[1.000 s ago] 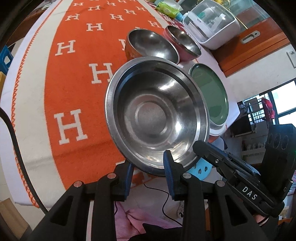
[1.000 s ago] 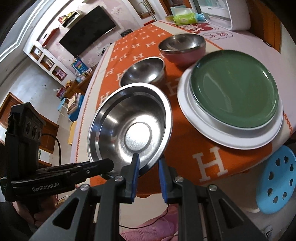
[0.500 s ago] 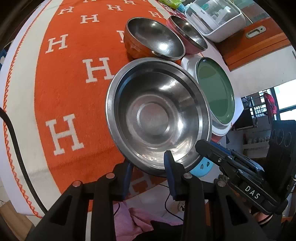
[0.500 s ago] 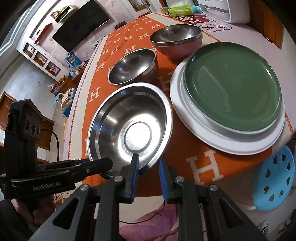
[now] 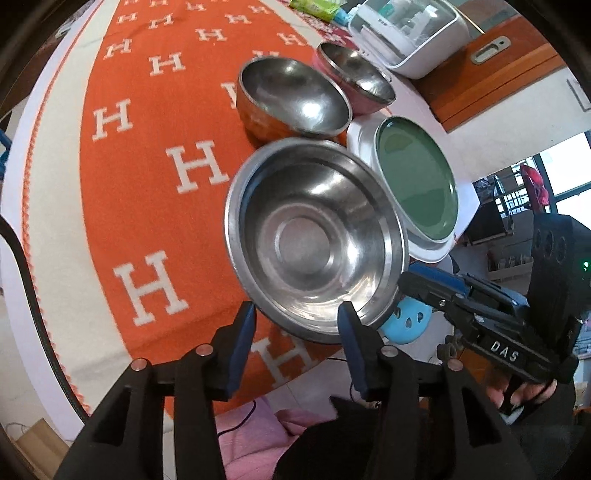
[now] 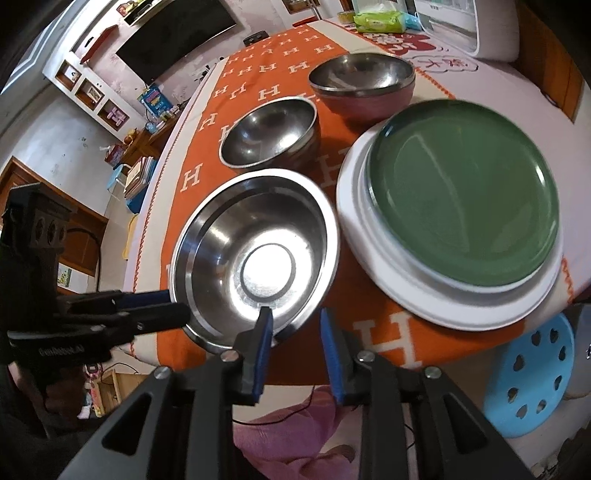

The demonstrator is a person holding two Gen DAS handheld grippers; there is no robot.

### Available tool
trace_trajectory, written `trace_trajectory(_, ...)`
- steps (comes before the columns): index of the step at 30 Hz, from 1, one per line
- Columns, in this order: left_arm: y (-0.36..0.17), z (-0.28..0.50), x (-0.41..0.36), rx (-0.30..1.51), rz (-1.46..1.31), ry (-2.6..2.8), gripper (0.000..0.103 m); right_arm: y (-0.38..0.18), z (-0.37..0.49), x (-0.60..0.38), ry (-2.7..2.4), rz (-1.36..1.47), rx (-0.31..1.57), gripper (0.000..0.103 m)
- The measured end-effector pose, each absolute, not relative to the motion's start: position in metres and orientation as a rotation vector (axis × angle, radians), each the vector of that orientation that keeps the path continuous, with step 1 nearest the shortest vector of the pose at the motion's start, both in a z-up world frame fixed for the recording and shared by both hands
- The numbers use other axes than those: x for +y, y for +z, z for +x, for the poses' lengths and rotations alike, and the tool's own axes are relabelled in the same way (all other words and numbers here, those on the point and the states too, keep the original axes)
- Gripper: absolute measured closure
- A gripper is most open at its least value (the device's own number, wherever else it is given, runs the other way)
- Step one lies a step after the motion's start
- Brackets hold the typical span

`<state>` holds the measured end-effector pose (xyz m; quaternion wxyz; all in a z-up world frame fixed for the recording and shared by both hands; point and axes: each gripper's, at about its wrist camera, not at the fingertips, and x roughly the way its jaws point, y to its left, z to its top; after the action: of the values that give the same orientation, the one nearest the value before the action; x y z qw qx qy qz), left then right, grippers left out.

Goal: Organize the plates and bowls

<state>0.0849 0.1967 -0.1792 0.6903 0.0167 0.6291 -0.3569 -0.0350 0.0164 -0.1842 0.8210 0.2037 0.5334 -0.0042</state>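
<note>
A large steel bowl (image 5: 314, 243) (image 6: 255, 258) sits on the orange tablecloth near the table's front edge. My left gripper (image 5: 295, 325) straddles its near rim; the jaws are opening and the pads stand clear of the metal. My right gripper (image 6: 295, 326) straddles the rim further right, one finger inside the bowl, its jaws also opening and no longer pinching. Behind stand an orange-sided steel bowl (image 5: 291, 99) (image 6: 269, 133) and a pink-sided one (image 5: 354, 81) (image 6: 365, 81). To the right a green plate (image 5: 413, 181) (image 6: 461, 192) lies on a white plate (image 6: 354, 229).
The orange cloth with white H letters (image 5: 147, 166) stretches off to the left of the bowls. A white appliance (image 5: 406, 33) stands at the table's far end. A blue stool (image 6: 528, 373) stands below the front edge, pink fabric beside it.
Both grippers' jaws have spread apart and let go of the large steel bowl's rim, which they pinched before. The bowl stays near the front edge.
</note>
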Motion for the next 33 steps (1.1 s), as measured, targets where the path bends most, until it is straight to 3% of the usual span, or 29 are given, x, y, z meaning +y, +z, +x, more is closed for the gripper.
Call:
trace_trajectory(11,-0.121,0.112,0.191,1.191,0.080,-0.910,0.043,-0.151,-0.025,-0.015,-0.049,0.416,1.036,0.061)
trace_trajectory(33,-0.071,0.158,0.164,1.002,0.035,-0.788,0.033,-0.109,-0.003,-0.041,-0.193,0.262,0.741,0.059)
